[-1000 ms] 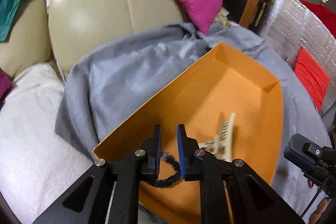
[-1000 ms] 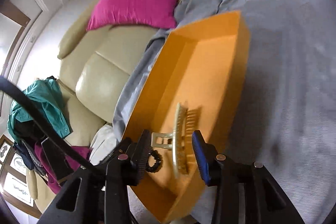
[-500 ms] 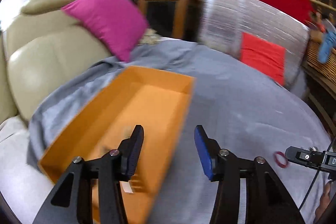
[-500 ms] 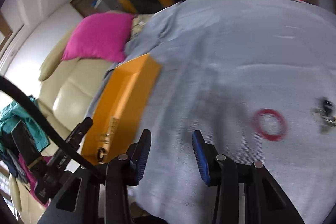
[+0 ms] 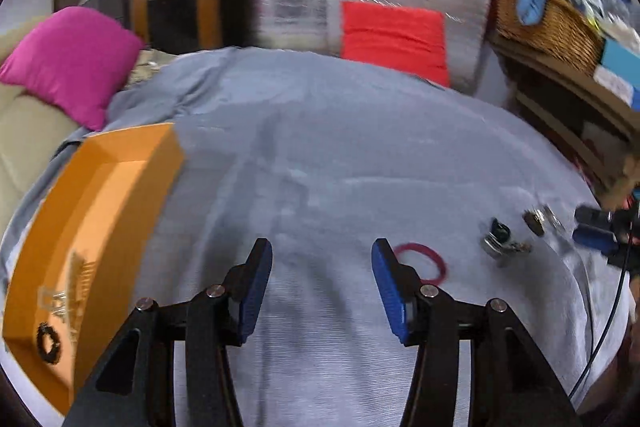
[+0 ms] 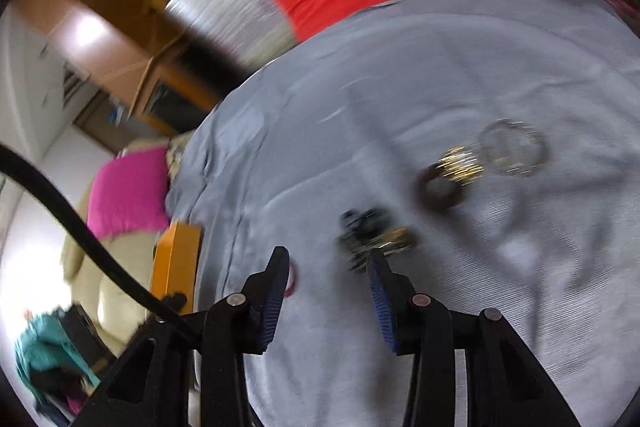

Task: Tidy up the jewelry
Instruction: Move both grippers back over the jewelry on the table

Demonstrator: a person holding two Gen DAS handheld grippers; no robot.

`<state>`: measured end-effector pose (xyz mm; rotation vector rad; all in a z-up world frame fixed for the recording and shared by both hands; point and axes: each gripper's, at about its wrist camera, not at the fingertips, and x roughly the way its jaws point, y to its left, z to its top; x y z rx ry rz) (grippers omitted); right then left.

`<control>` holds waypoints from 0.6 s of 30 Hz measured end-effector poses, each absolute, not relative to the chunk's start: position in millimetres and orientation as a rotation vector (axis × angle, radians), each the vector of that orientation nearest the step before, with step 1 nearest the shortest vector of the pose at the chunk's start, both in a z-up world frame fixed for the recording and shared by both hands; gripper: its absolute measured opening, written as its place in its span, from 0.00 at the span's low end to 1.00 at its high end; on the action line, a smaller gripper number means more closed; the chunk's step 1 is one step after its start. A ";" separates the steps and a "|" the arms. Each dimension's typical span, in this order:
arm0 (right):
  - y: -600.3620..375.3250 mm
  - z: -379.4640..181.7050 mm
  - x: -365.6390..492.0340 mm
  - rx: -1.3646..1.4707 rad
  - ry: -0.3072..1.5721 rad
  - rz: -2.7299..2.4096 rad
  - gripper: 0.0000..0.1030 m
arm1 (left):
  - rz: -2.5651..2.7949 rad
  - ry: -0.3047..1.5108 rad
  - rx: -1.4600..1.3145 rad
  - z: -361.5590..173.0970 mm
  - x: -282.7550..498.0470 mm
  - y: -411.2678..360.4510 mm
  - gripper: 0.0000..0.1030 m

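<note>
An orange tray [image 5: 132,187] lies at the left on the grey cloth; it holds a black beaded ring [image 5: 49,343] and a pale gold comb [image 5: 74,291]. My left gripper [image 5: 322,255] is open and empty over the cloth, right of the tray. A red ring [image 5: 434,261] lies just right of its right finger. A black-and-silver piece [image 5: 496,237] and a dark ring [image 5: 534,221] lie further right. My right gripper [image 6: 328,263] is open and empty; the black piece [image 6: 368,227] lies just beyond its right finger. A dark ring with gold [image 6: 444,183] and a clear bracelet [image 6: 512,149] lie beyond.
The grey cloth [image 5: 360,155] covers the round table. A pink cushion [image 5: 68,63] on a beige sofa is at the far left. A silver-wrapped chair with a red cushion [image 5: 394,39] stands behind. A wicker basket [image 5: 548,23] sits on shelves at the right.
Both grippers have swung right, away from the orange tray and over the loose jewelry. The left gripper opened and left the black beaded ring in the tray.
</note>
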<state>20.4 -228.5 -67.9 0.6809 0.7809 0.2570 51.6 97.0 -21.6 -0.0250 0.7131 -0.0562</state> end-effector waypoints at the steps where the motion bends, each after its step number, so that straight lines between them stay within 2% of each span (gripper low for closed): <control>1: -239.5 -69.3 21.2 0.699 0.783 0.249 0.43 | -0.067 0.723 -0.019 -23.8 52.9 92.0 0.51; 9: -264.6 -107.2 46.1 0.820 0.908 0.269 0.42 | -0.141 0.820 -0.037 -43.4 80.0 54.7 0.51; 18: -258.2 -97.7 46.4 0.881 0.874 0.301 0.42 | -0.157 0.870 0.004 -58.6 98.5 38.3 0.51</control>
